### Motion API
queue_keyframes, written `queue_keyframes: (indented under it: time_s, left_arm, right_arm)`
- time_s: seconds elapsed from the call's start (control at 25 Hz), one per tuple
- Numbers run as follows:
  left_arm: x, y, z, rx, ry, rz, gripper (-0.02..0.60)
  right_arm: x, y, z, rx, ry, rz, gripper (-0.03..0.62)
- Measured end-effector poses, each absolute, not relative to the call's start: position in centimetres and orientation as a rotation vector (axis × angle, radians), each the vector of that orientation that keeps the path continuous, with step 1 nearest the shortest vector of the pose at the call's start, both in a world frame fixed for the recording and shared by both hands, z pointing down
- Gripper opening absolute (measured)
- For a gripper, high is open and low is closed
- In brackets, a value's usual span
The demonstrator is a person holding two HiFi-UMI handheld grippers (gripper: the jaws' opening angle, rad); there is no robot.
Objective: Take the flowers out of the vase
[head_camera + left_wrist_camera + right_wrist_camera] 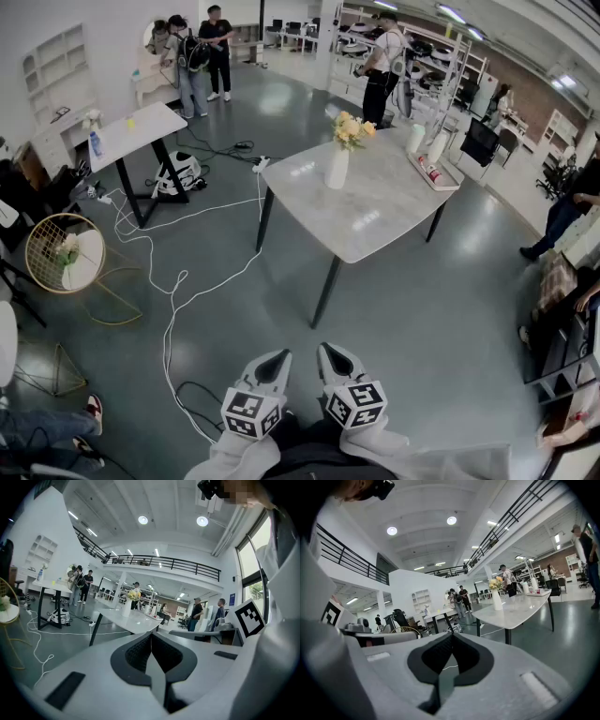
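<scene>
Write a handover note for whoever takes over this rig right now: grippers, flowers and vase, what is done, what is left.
Left gripper: jaws together, empty, held low close to the body.
Right gripper: jaws together, empty, beside the left one.
Job's things: the yellow flowers stand in the white vase, upright on the grey table, well ahead across open floor and out of reach.
Done: nothing yet; the flowers are untouched.
Left: walk to the table, open a gripper, take the stems above the vase mouth, probably steady the vase with the other, and lift the flowers out.
</scene>
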State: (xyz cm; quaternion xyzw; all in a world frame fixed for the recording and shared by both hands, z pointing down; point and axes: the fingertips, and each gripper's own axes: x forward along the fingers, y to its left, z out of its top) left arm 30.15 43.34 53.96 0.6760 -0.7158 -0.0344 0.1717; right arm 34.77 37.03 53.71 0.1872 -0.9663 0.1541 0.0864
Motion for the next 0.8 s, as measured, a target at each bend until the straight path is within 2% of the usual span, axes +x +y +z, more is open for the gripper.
queue_keyframes:
  time_s: [0.8]
  left_arm:
    - [28.1,42.3,54.9,1.866,-2.041,-0.149,0.003]
  right_arm:
    - [33.4,35.5,54.3,0.584,-2.872,0.496,0.0]
